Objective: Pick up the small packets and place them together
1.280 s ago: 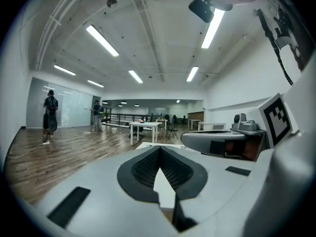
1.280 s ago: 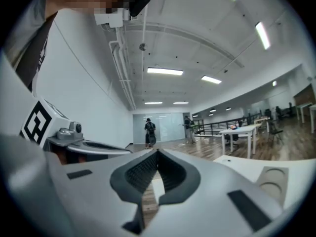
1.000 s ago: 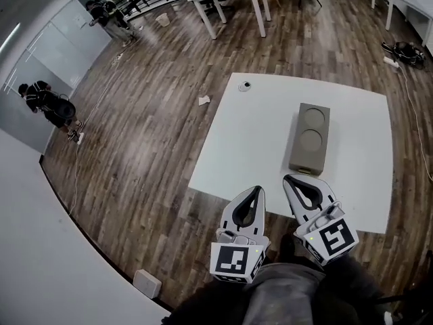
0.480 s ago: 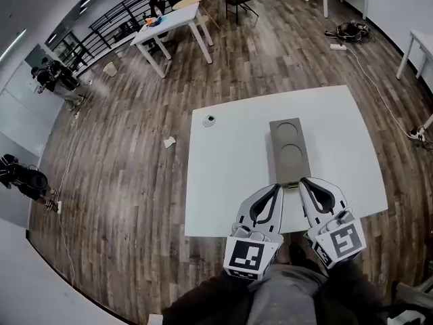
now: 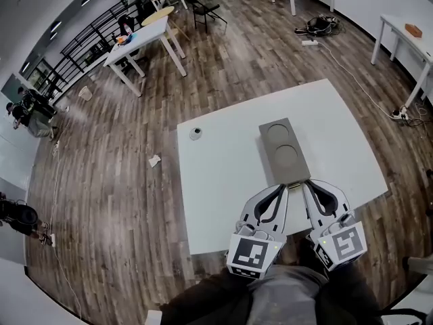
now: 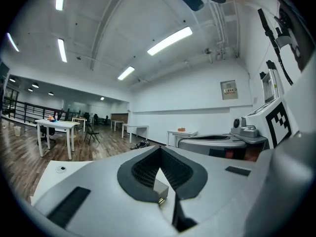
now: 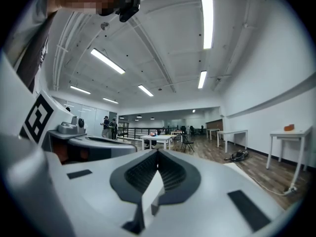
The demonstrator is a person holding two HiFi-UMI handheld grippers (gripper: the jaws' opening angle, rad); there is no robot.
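While left tool (image 5: 282, 187) & right tool (image 5: 306, 185) are closed on nothing, grey block (image 5: 284, 151) lies w/ long axis pointing away.

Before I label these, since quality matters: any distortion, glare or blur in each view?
Head view: strong fisheye, table edges bow, even light, sharp. Left gripper view: dark rounded corners, ceiling lights blown out. Right gripper view: same dark corners and light glare.

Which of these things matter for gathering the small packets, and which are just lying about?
Job: left tool and right tool, both shut, empty; white table; possibly the grey block with two round hollows. No packets show.
Lying about: small round object on the table; crumpled paper on the floor; cable bundle.
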